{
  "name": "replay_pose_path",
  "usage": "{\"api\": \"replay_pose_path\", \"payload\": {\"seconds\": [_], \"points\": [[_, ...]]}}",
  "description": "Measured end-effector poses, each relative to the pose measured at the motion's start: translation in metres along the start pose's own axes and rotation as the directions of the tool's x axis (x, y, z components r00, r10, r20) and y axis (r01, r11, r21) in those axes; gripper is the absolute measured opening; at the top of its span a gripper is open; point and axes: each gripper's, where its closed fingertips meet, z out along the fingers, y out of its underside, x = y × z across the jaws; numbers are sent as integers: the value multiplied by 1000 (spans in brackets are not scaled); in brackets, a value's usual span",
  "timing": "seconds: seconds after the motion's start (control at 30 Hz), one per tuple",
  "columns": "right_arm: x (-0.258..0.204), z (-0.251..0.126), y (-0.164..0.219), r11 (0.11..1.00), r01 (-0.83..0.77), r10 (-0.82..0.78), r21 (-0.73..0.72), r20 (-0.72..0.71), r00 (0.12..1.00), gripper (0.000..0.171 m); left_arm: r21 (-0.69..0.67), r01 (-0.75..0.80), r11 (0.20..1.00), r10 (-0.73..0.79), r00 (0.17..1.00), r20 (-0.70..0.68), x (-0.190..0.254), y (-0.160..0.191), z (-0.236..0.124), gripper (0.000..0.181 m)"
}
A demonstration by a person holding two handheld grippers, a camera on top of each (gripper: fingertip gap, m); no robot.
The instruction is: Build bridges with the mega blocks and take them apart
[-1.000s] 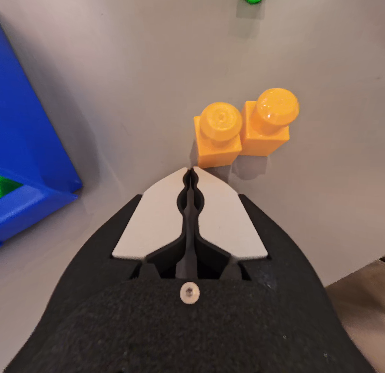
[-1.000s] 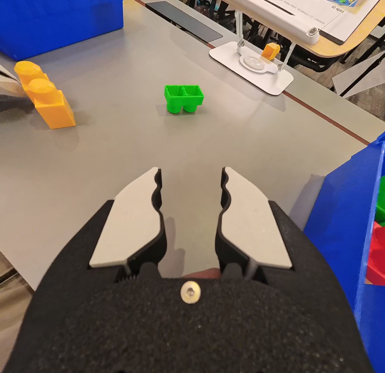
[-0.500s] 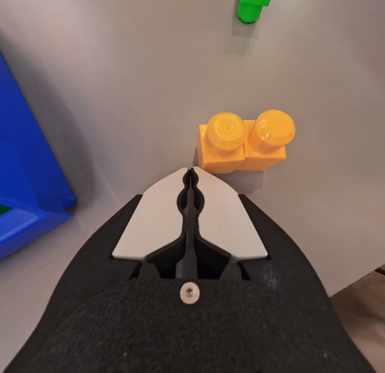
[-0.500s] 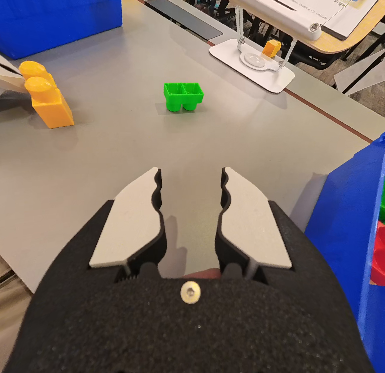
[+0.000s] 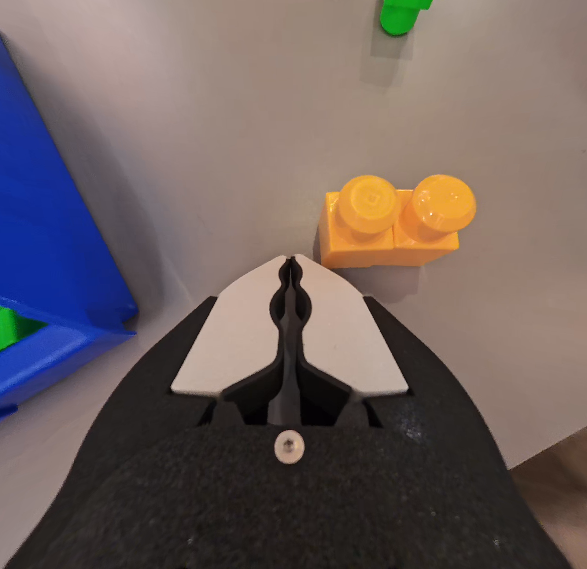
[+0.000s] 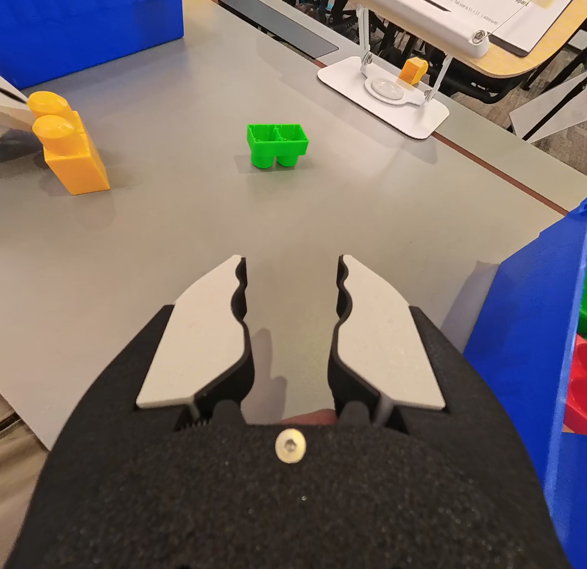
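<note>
Two orange single-stud mega blocks [image 5: 390, 230] stand side by side and touching on the grey table [image 5: 222, 109]. My left gripper [image 5: 291, 259] is shut and empty, its tips just left of and below the left orange block. A green two-stud block [image 5: 403, 4] lies upside down farther off. In the right wrist view the orange blocks [image 6: 73, 153] stand at the left and the green block [image 6: 276, 144] rests on its studs in the middle. My right gripper [image 6: 291, 261] is open and empty, well short of the green block.
A blue bin [image 5: 47, 268] with a green block inside sits left of my left gripper. Another blue bin [image 6: 533, 363] with red and green blocks is at the right. A blue box [image 6: 89, 26] stands far left. A white stand [image 6: 384, 106] with a small orange block [image 6: 413, 71] is at the back. Left tips to right tips: about 30 centimeters.
The two orange blocks, apart and skewed a second ago, now stand flush together. They have shifted right in the left wrist view. The right gripper has barely moved.
</note>
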Motion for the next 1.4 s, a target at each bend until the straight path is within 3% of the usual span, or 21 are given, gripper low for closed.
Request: {"api": "replay_pose_path", "payload": {"seconds": [0.23,0.4,1.4], "points": [[0,0,0,1000,1,-1,0,0,1000,54,6,-52,999,52,998,24,-11,-16,5,0],[2,-1,-1,1000,0,0,1,-7,1000,54,10,-41,999,42,998,-45,-5,-24,9,0],[4,-1,2,1000,-4,4,-4,-8,1000,54,-11,-55,998,53,994,-96,-2,-22,14,0]]}}
